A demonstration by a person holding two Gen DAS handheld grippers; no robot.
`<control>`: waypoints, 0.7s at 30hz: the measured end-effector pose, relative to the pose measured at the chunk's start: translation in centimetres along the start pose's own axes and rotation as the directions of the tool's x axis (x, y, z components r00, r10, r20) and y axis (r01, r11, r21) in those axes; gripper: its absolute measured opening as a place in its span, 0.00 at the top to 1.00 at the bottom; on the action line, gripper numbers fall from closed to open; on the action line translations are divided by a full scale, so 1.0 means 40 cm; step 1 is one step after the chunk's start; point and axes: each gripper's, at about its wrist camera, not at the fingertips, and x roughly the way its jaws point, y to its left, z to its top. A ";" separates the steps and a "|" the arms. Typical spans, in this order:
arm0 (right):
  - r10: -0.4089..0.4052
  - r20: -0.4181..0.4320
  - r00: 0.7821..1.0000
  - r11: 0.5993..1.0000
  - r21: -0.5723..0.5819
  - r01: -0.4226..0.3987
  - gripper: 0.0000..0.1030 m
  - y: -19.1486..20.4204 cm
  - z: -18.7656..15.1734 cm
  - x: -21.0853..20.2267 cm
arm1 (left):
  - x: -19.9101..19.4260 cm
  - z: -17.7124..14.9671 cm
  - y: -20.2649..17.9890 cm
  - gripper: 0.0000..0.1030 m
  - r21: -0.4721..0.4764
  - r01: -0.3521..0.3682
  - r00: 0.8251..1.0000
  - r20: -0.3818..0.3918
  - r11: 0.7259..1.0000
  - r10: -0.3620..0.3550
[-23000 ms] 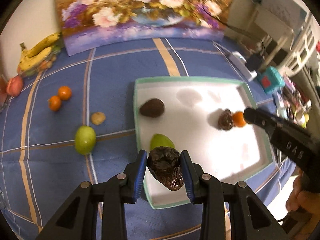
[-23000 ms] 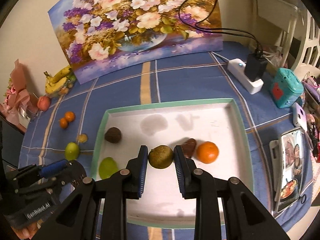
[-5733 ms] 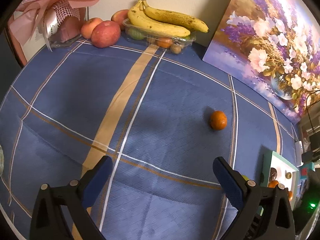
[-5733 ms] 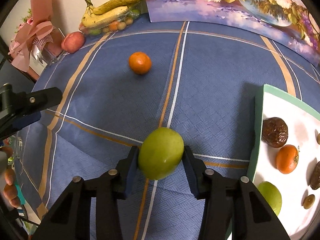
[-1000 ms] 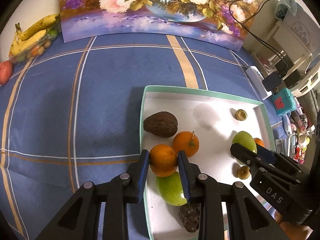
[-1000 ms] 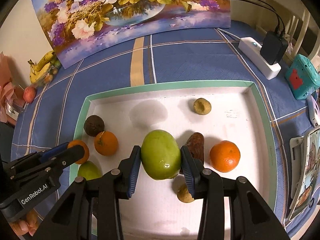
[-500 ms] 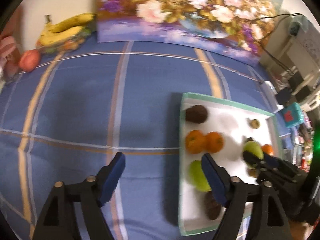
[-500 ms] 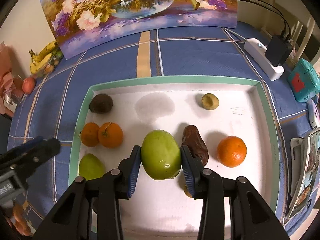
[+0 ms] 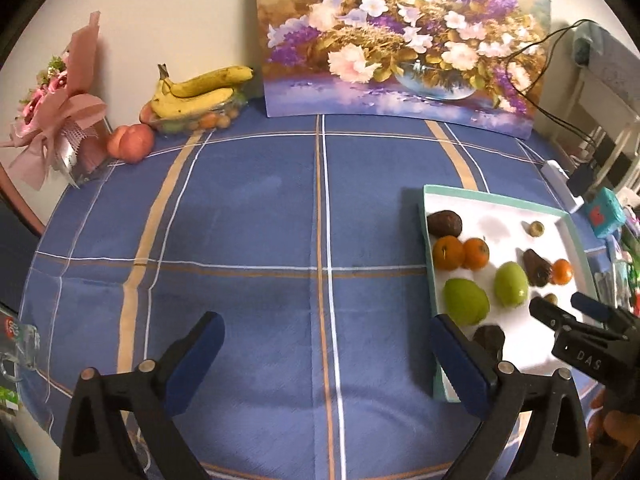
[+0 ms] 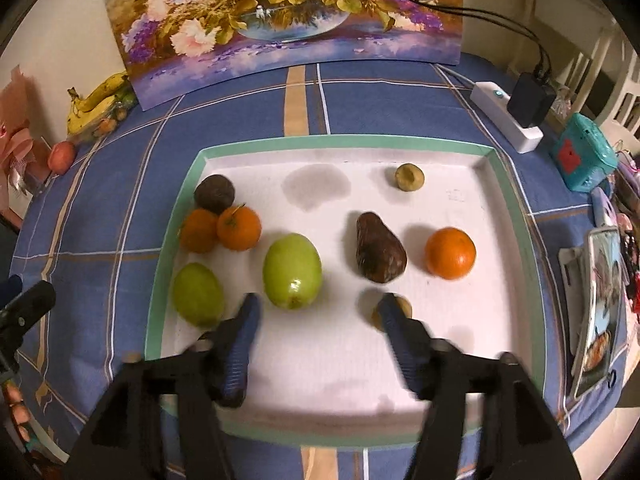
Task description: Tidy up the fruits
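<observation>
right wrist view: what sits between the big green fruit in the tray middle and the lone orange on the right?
The dark brown pear-shaped fruit lies between the green fruit and the lone orange, apart from both, in the right wrist view.

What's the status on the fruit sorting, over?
Left gripper open, empty, over bare cloth. Right gripper just opened, green fruit released onto the tray. Nothing in the way.

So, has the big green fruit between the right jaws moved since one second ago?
No. The green fruit lies beside the dark brown fruit as before; only the right gripper opened, releasing it.
</observation>
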 end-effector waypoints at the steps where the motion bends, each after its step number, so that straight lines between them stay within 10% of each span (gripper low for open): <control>1: -0.006 0.011 1.000 1.000 -0.003 0.006 0.22 0.005 -0.009 -0.011 | -0.005 -0.009 0.003 0.00 0.005 -0.013 1.000 0.000 1.000 0.013; 21: -0.066 0.113 0.991 0.996 -0.050 0.072 0.11 0.063 -0.124 -0.097 | -0.052 -0.104 0.044 0.00 -0.041 -0.156 0.988 -0.018 0.987 0.155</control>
